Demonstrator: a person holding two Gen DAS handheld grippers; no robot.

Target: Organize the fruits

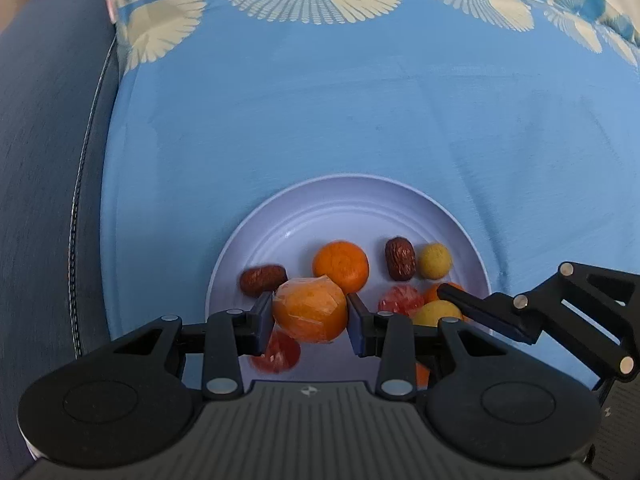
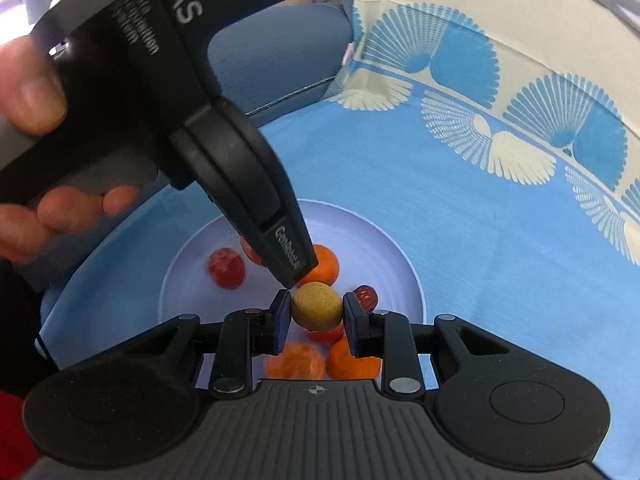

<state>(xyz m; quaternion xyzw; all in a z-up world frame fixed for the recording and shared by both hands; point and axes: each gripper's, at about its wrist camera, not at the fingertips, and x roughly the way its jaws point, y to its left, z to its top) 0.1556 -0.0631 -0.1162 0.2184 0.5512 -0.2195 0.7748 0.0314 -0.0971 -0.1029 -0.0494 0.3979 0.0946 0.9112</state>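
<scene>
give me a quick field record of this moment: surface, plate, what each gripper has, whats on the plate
surface: blue cloth with fan-pattern border
plate: white plate on the cloth
left gripper: shut on a wrapped orange fruit, above the plate
right gripper: shut on a yellow-green round fruit, above the plate
on plate: bare orange, two brown dates, yellow round fruit, red wrapped pieces
hand: holds the left gripper's handle
</scene>
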